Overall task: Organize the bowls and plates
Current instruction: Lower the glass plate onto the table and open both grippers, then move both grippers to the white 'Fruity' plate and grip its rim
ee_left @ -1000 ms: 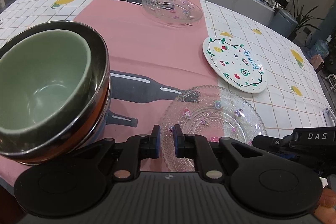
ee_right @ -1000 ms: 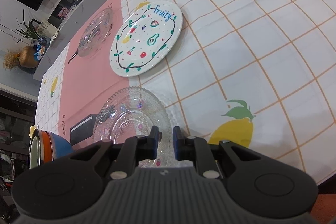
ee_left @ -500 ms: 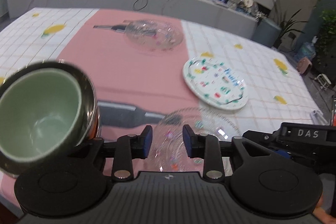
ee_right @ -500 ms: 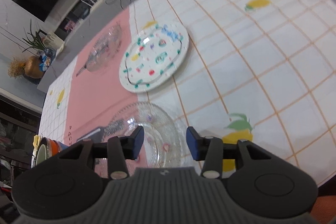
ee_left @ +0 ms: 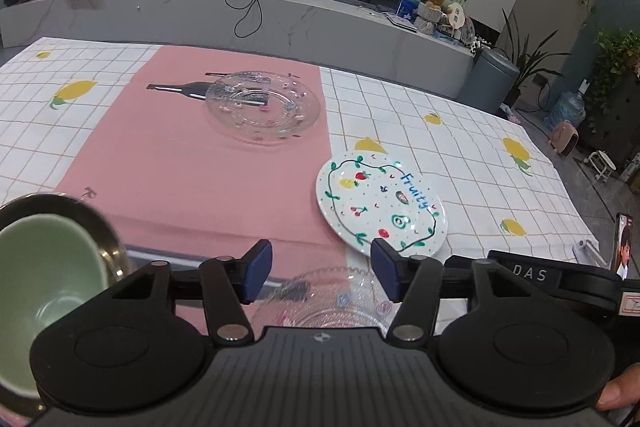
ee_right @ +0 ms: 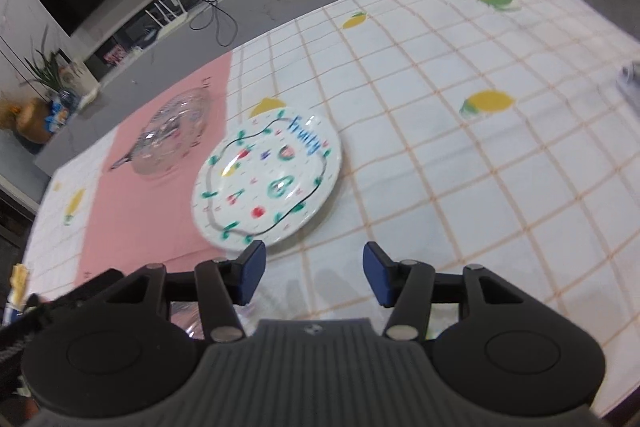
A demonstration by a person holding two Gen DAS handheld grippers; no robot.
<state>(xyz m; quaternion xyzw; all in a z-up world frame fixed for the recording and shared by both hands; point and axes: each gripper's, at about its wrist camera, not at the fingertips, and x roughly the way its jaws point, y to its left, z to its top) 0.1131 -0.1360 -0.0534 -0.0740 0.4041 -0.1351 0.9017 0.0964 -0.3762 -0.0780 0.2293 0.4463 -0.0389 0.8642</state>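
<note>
My left gripper (ee_left: 322, 273) is open and its jaws are still opening, with nothing pressed between them. Just below it lies the near glass plate (ee_left: 332, 303), its far rim showing between the fingers. To the left a green bowl (ee_left: 40, 287) sits nested in a steel bowl (ee_left: 100, 227). A white "Fruity" plate (ee_left: 380, 207) lies ahead on the right, and a second glass plate (ee_left: 264, 107) farther back on the pink cloth. My right gripper (ee_right: 314, 275) is also open and opening, over bare tablecloth, just short of the white plate (ee_right: 268, 183). The far glass plate (ee_right: 176, 135) lies beyond.
A lemon-print checked tablecloth (ee_right: 460, 167) covers the table, with a pink runner (ee_left: 192, 167) down its middle. The right hand's gripper body (ee_left: 540, 279) shows at the left view's right edge, by a phone (ee_left: 624, 243). A grey counter (ee_left: 280, 15) runs behind the table.
Both grippers went from nearly shut at the near glass plate's rim to wide open. Both have lifted and tipped up, so the plate has slid low in the views.
</note>
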